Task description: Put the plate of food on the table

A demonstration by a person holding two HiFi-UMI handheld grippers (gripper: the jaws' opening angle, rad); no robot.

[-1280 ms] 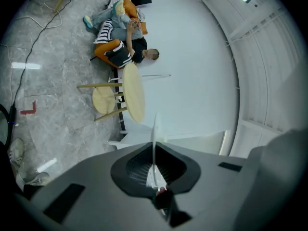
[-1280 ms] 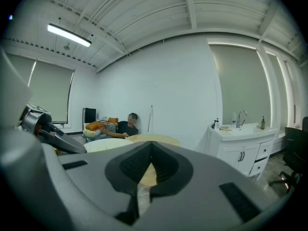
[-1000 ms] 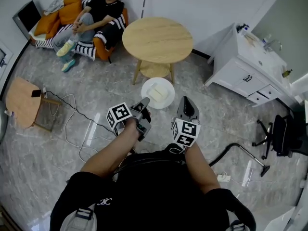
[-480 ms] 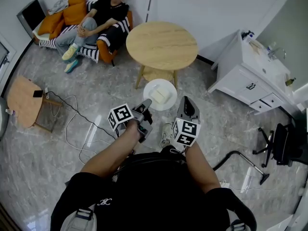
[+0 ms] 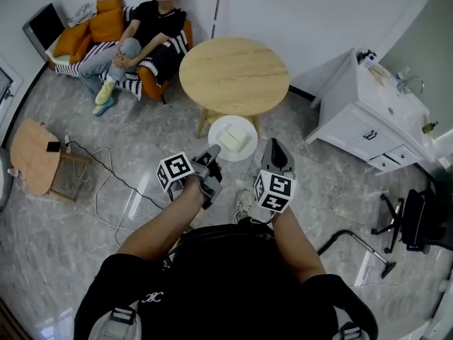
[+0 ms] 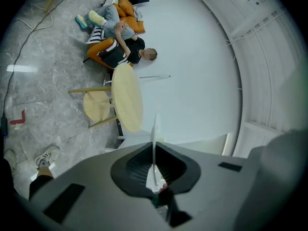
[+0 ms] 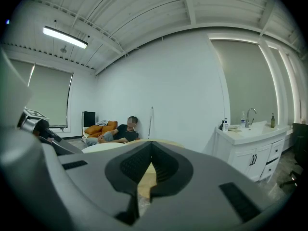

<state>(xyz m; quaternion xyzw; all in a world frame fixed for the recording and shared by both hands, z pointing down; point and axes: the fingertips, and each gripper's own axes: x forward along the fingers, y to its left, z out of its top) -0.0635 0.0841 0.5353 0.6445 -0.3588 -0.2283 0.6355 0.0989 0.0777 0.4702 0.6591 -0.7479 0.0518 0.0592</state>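
Observation:
A white plate (image 5: pixel 233 137) with a pale block of food (image 5: pixel 231 141) hangs level over the marble floor, just in front of the round wooden table (image 5: pixel 234 75). My left gripper (image 5: pixel 214 153) is shut on the plate's near rim. In the left gripper view the plate (image 6: pixel 154 138) shows edge-on as a thin white line between the left gripper's (image 6: pixel 154 179) pads. My right gripper (image 5: pixel 275 149) is beside the plate on its right, shut and holding nothing. In the right gripper view the right gripper (image 7: pixel 151 154) points at the table (image 7: pixel 161 142), with the plate (image 7: pixel 103 147) at the left.
A person (image 5: pixel 145 30) sits on an orange sofa (image 5: pixel 92 27) at the back left. A white sink cabinet (image 5: pixel 371 115) stands at the right. A small wooden side table (image 5: pixel 30 154) and floor cables (image 5: pixel 106 168) lie left. An office chair (image 5: pixel 417 218) is far right.
I have stepped closer to the round table, and the plate's far rim is now nearer the table's front edge. Both grippers keep the same pose and grip.

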